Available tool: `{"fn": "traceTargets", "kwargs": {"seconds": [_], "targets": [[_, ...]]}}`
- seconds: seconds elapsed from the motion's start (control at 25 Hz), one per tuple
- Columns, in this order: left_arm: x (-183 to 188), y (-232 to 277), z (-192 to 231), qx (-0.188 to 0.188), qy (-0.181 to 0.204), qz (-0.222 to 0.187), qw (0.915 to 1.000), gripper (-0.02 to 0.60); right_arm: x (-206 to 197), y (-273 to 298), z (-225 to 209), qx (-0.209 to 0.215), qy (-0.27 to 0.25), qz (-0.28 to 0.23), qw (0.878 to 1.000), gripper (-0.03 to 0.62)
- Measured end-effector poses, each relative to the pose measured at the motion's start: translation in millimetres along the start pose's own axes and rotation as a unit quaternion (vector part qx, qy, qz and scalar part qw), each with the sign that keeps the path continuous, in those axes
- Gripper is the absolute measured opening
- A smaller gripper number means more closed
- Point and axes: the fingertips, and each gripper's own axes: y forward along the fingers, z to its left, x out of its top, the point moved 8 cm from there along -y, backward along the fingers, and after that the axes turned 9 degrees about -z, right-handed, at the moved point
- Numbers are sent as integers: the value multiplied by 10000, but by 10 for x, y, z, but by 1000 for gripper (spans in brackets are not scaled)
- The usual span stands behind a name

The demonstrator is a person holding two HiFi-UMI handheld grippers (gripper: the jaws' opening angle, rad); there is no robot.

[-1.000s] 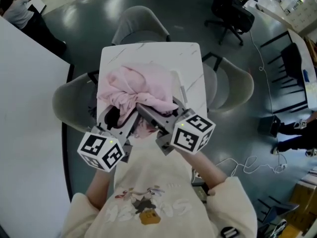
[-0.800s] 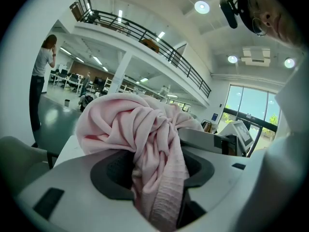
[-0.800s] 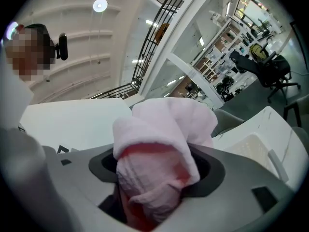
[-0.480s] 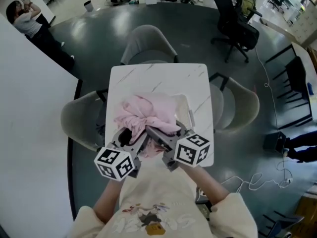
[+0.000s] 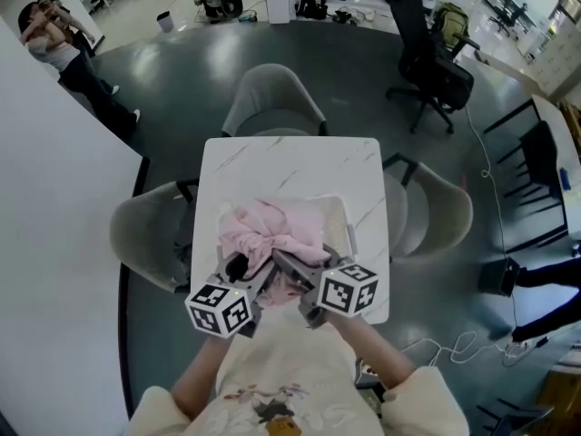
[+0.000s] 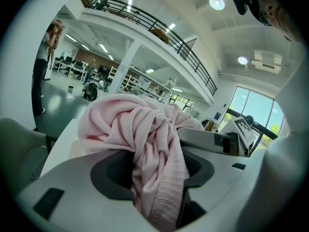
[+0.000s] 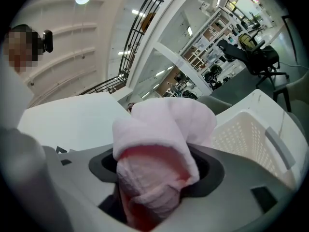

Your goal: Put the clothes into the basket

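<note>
- Nearest the head camera, the person's cream sweatshirt [image 5: 272, 398] carries a printed picture. The bottom edge cuts it off and any lettering is too blurred to read.
- Each gripper's marker cube shows black and white square patterns only.
- The left gripper [image 6: 154, 175] has its jaws closed on a fold of the pink garment [image 6: 140, 124]. A ribbed hem hangs down between the jaws toward the camera and covers the gap.
- The right gripper [image 7: 154, 178] is clamped on a thick roll of the same cloth, which fills the space between its jaws and looks darker pink in the shadow there.
- In the head view both sets of fingertips are buried in the cloth.
- The garment is soft, pale pink and heavily crumpled, twisted into a knot-like bunch with many folds. It sits over the left and middle of the white basket [image 5: 343, 216], at the near part of the table.
- I cannot tell whether the bunch rests inside the basket or is held just above it, because the cloth hides the basket's inside and its left rim.
- The right gripper view shows the basket's perforated wall and a handle slot just right of the cloth.
- The white marbled table [image 5: 290, 166] stands among three grey chairs [image 5: 272, 98].
- Farther off are a black office chair [image 5: 431, 57] and a person [image 5: 64, 57] by the white wall.
- A small blue sign [image 6: 217, 116] far across the hall is too small to read.
</note>
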Motion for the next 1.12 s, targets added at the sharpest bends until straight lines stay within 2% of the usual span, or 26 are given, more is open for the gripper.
{"fn": "traceTargets", "kwargs": {"seconds": [0.56, 1.12], "targets": [[-356, 242, 313, 120, -194, 394, 9990, 244, -257, 166, -406, -470, 138, 435, 9979, 318], [-543, 496, 552, 237, -453, 733, 9960, 244, -363, 342, -742, -731, 388, 744, 9938, 318]]}}
